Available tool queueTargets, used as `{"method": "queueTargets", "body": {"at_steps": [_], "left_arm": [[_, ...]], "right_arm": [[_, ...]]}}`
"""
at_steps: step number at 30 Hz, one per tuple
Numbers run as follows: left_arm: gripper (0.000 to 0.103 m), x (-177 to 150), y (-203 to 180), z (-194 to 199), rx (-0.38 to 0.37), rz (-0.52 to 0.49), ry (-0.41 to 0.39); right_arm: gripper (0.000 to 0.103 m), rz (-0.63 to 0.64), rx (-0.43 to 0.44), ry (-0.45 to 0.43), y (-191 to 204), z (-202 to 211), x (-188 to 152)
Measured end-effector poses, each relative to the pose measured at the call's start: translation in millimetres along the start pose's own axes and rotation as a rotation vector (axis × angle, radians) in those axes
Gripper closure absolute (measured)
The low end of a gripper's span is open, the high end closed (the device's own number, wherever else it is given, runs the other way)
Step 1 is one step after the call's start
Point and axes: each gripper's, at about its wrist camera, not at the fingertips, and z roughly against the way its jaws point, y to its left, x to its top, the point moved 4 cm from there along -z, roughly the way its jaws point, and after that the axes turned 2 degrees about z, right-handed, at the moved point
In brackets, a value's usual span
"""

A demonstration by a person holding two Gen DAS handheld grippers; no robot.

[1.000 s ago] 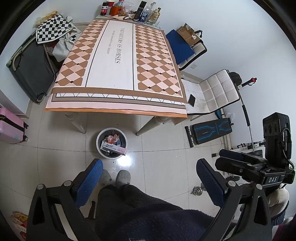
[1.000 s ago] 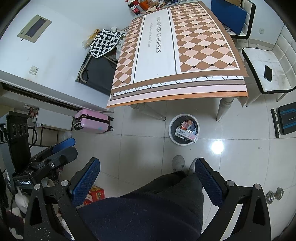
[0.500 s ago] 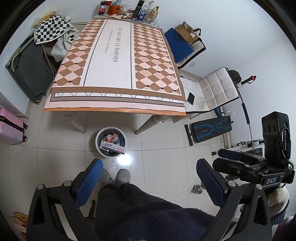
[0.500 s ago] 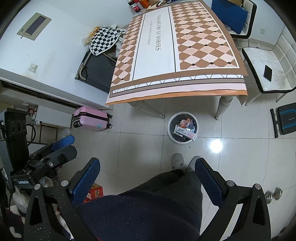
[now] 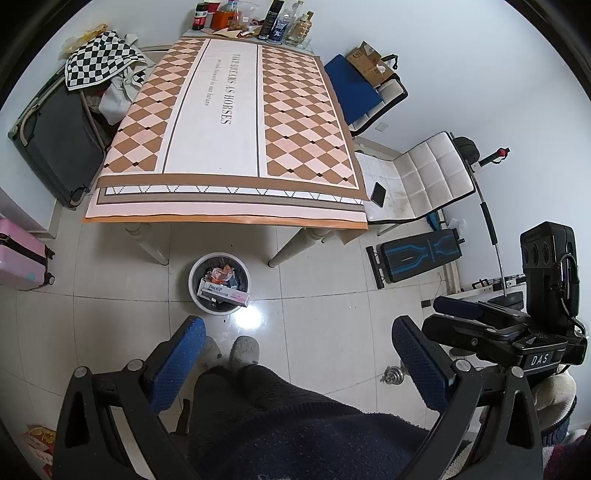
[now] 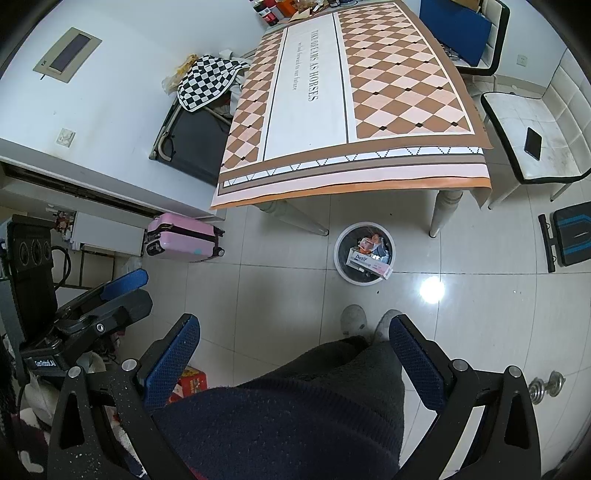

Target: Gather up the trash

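Note:
A round white trash bin [image 5: 195, 295] stands on the tiled floor by the table's front edge, holding a white and pink box [image 5: 223, 292] and wrappers; it also shows in the right wrist view [image 6: 340, 267]. My left gripper [image 5: 297, 350] is open and empty, held high above the floor and well back from the bin. My right gripper [image 6: 293, 347] is open and empty at a similar height. Each gripper shows in the other's view, the right one [image 5: 480, 321] and the left one [image 6: 107, 299]. The diamond-patterned tablecloth [image 5: 236, 122] carries bottles and packets [image 5: 255, 20] at its far end.
The person's legs and grey slippers [image 5: 243, 349] are below the grippers. A white chair [image 5: 417, 177] with a phone [image 5: 378, 194] stands right of the table. A pink suitcase [image 6: 181, 238], a dark suitcase [image 5: 55, 140], a weight bench [image 5: 421, 254] and a dumbbell [image 6: 546, 386] are around.
Both grippers have drifted slightly back and up, so the table and bin sit a little farther away. Both stay open and empty.

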Motion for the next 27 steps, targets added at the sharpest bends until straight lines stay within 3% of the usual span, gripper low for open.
{"method": "queueTargets", "body": {"at_steps": [27], "left_arm": [[0.0,-3.2,0.6,2.4,-0.003,-0.002,0.002]], "right_arm": [[0.0,0.002,-0.008,0.004,9.8,-6.3,-6.6]]}}
